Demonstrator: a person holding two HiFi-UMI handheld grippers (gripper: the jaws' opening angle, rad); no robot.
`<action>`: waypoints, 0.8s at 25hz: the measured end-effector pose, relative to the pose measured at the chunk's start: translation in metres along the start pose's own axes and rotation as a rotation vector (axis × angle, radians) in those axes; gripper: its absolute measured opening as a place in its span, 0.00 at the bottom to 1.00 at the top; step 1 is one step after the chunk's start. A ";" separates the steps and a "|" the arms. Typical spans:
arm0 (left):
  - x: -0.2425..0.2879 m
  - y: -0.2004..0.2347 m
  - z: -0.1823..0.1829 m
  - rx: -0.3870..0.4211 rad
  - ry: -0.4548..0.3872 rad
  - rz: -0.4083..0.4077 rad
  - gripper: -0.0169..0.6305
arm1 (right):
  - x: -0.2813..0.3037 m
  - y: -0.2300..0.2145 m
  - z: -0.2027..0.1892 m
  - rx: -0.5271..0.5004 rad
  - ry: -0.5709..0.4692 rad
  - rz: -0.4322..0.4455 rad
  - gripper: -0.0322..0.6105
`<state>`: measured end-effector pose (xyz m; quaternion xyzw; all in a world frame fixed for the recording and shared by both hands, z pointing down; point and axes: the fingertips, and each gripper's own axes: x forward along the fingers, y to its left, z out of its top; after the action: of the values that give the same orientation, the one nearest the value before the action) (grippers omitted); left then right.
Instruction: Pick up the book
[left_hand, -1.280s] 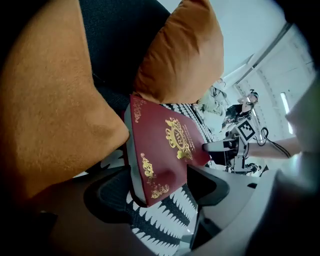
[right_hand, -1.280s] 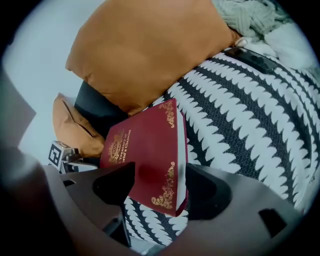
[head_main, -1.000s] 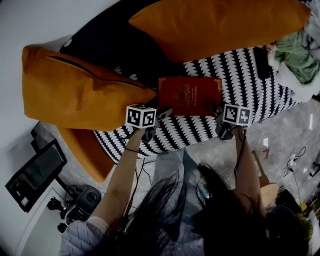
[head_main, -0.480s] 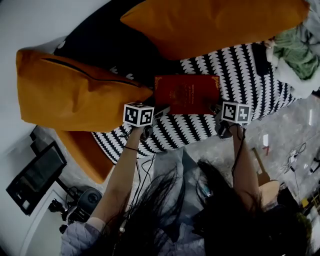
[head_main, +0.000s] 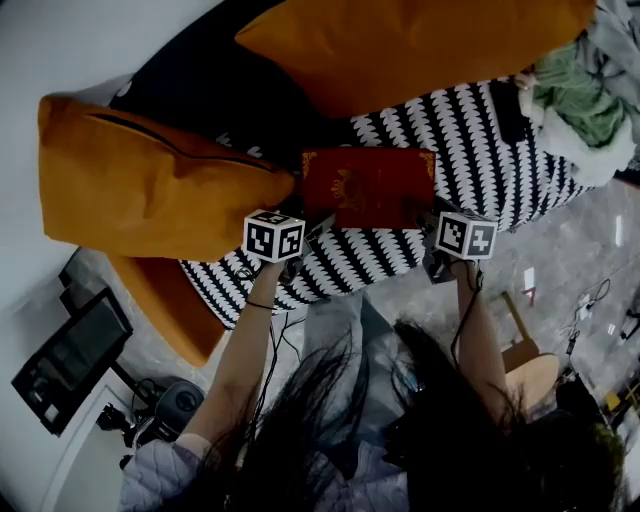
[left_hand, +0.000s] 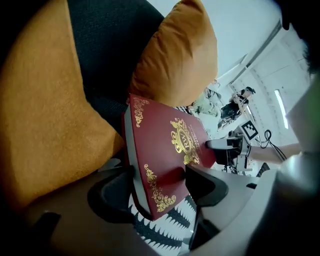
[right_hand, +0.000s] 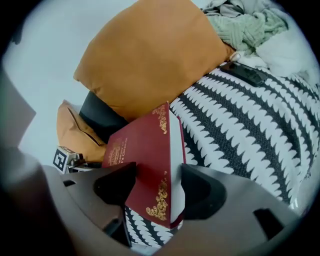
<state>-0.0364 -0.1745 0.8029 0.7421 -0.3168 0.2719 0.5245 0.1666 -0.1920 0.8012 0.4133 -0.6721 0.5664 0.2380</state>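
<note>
left tool (left_hand: 160, 177): clamps book (left_hand: 170, 142) corner, jaws just closing | right tool (right_hand: 157, 175): clamps other corner | arms (head_main: 243, 345) outstretched, tools angled down

Book (head_main: 368, 187) over cover (head_main: 470, 130), near its front edge. One cushion (head_main: 150, 180) left of book, its corner just beside book. Second cushion (head_main: 400, 45) behind book. Third cushion (head_main: 170, 305) under first, left of cover. Cloth pile (head_main: 580, 110) at cover's right end. Remote (right_hand: 245, 73) on cover, near cloth pile. Screen (head_main: 70, 350) at bottom left.
</note>
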 end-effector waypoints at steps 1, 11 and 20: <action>-0.003 -0.004 0.001 0.010 -0.006 -0.001 0.53 | -0.005 0.002 -0.001 0.001 -0.012 -0.001 0.52; -0.051 -0.054 0.028 0.129 -0.097 -0.017 0.53 | -0.073 0.038 0.007 0.010 -0.163 -0.012 0.52; -0.102 -0.110 0.039 0.214 -0.144 -0.017 0.53 | -0.143 0.073 0.007 -0.014 -0.216 -0.015 0.52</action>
<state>-0.0173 -0.1657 0.6492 0.8141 -0.3164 0.2455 0.4205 0.1853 -0.1564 0.6452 0.4753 -0.6946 0.5121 0.1716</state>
